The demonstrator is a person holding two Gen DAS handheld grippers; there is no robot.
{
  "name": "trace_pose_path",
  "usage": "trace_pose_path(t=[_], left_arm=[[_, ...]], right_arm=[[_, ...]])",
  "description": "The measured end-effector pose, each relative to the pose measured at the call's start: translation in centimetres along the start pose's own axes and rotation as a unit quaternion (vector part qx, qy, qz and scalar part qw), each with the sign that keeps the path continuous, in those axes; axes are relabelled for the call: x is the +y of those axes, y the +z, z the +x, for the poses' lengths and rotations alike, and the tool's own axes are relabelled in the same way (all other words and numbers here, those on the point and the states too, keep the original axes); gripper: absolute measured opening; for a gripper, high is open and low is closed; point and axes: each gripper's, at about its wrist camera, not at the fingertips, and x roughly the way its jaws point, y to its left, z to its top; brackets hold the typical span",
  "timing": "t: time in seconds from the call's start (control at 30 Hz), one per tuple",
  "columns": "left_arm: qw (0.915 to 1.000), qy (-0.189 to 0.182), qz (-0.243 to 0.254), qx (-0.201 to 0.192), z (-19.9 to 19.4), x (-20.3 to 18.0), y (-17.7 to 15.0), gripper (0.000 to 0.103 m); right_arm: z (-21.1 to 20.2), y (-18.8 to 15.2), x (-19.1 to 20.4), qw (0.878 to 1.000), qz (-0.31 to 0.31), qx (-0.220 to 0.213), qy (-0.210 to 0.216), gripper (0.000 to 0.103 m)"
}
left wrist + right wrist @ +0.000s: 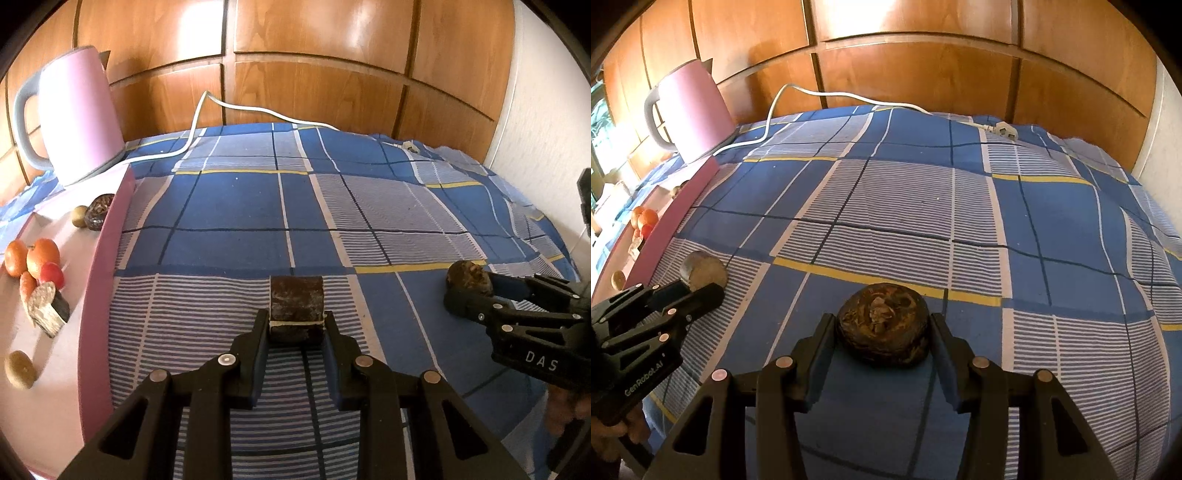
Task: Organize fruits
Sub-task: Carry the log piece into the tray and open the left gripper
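Left claw (297, 326) clamped on a dark brown cylindrical fruit chunk (296, 302), low over the blue checked cloth surface (236, 206). Right claw (882, 334) grips a round dark brown wrinkled fruit (882, 325) at 3 o'clock of the left one. Pink tray (99, 258) at 9 o'clock holds orange tangerines (42, 256); pink kettle (79, 114) at 11 o'clock.

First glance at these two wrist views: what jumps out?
Each gripper has a dark item on the blue checked cloth: the left gripper is shut on a brown cylindrical piece, and the right gripper grips a round wrinkled dark fruit. At far left a pink tray holds orange fruits, with a pink kettle behind it.
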Motion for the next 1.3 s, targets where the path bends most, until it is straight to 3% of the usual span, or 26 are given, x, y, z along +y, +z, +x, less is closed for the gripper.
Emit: trace_pose_path(t=[0.2, 0.53, 0.8, 0.97, 1.13, 1.3], left_arm=[[0.9999, -0.006, -0.009, 0.005, -0.5, 0.3, 0.4, 0.026], [0.9990, -0.017, -0.036, -0.020, -4.3, 1.4, 1.9, 0.026], [0.9945, -0.005, -0.094, -0.044, -8.4, 7.1, 2.2, 0.026], [0.9822, 0.041, -0.173, -0.060, -11.3, 15.0, 1.0, 0.026], [0.9614, 0.091, -0.255, -0.047, -11.9, 22.2, -1.0, 0.026], [0.9562, 0.109, -0.268, -0.045, -11.2, 24.5, -0.9, 0.026]], right_arm=[[0.0, 0.0, 0.1, 1.000, -0.004, -0.001, -0.004, 0.051], [0.0, 0.1, 0.2, 1.000, -0.006, 0.000, -0.006, 0.051], [0.1, 0.1, 0.3, 1.000, -0.010, 0.003, -0.011, 0.051], [0.1, 0.1, 0.3, 1.000, -0.010, 0.003, -0.013, 0.051], [0.1, 0.1, 0.4, 1.000, -0.011, 0.003, -0.015, 0.051], [0.1, 0.2, 0.5, 1.000, -0.015, 0.006, -0.017, 0.051]])
